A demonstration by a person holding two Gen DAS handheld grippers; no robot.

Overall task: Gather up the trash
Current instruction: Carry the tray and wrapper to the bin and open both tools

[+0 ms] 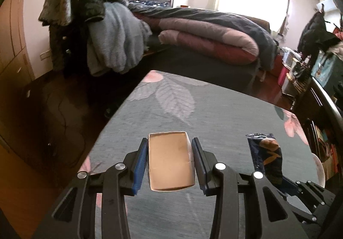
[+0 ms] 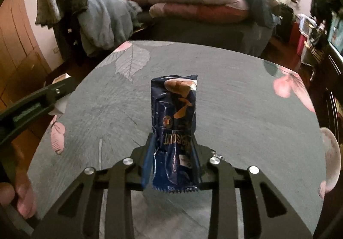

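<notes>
Left wrist view: the left tongs (image 1: 170, 162) pinch a small open cardboard box (image 1: 170, 160) by its 2 long sides, blue pads pressed flat to its walls. The box is rectangular, tan and matte inside, with a pale rim and nothing visible in it. Under it lies the worktop (image 1: 214, 110), covered in grey cloth printed with veined leaves and pink petals. To the right of these tongs a dark blue wrapper (image 1: 267, 156) stands up from the right tongs (image 1: 278, 179), whose black linkage shows at the lower right. Beyond the worktop is a bed (image 1: 203, 54) with a folded quilt (image 1: 214, 33) in pink, red and grey.

Right wrist view: the right tongs (image 2: 171, 160) are pressed together on the wrapper (image 2: 174, 123), a crinkled glossy blue foil packet with a serrated lower edge. Its orange lettering, upside down here, reads "BISCUIT"; a round logo sits above it. The packet sticks forward past the fingertips, over the worktop (image 2: 235, 99). At far left are the left tongs' black arm and a pale corner of the box (image 2: 62, 78).
</notes>
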